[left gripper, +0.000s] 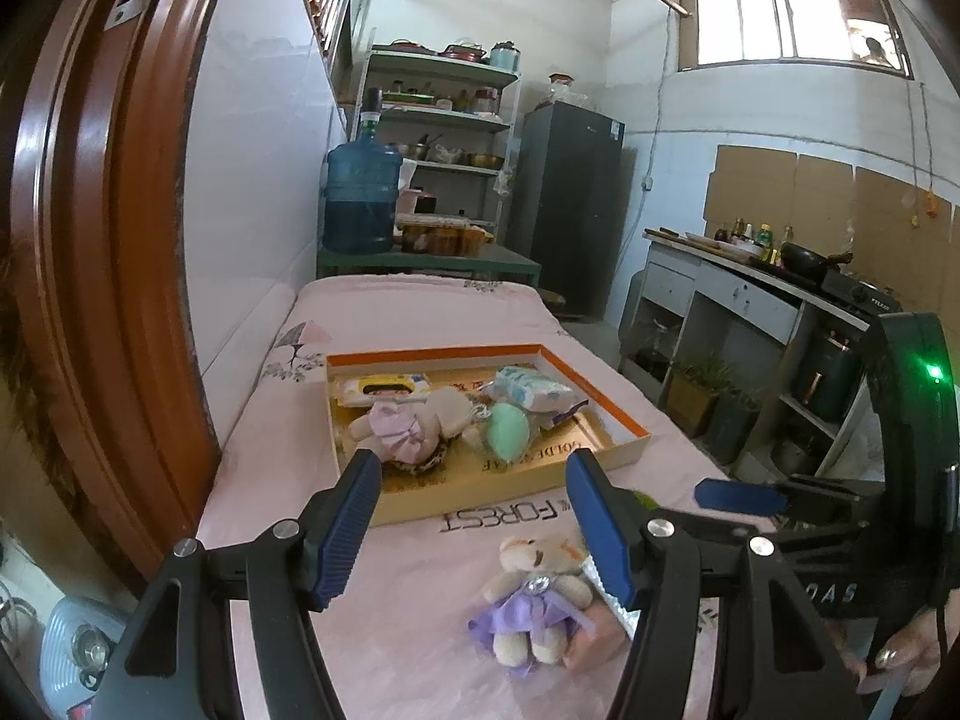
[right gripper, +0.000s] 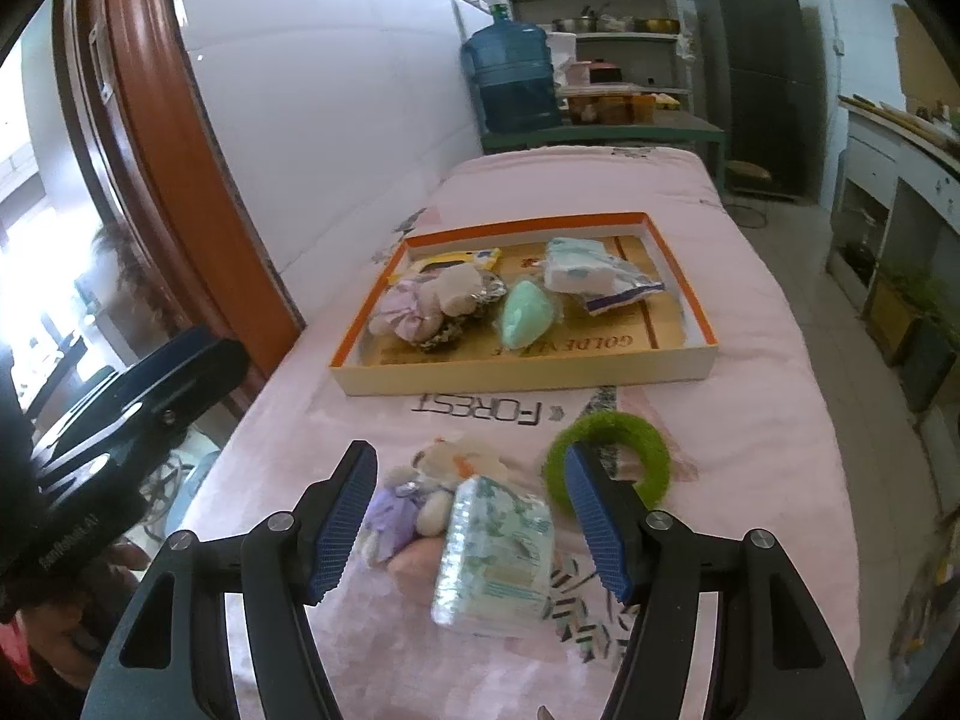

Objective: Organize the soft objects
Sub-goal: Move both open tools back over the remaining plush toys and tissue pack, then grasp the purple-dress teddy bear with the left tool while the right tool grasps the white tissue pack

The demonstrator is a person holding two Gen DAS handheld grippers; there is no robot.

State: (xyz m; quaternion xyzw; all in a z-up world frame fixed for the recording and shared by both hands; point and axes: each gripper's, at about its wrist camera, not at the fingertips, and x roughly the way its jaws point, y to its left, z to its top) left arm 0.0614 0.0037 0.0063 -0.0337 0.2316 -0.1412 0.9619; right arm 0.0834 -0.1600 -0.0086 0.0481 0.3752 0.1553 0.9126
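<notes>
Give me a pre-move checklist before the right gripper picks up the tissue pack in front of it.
1. Right gripper open: ok.
2. Tissue pack lies between its fingers: ok.
3. Pack clear of neighbours: not ok, it leans on the purple-dressed bear and a pink item.
4. Green ring out of the jaws' path: cannot tell, the right finger overlaps it.
5. Free space in the tray: ok, near right part bare.
6. Left gripper open and empty: ok.

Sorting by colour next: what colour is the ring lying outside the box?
Green, a fuzzy ring; clearest in the right wrist view.
</notes>
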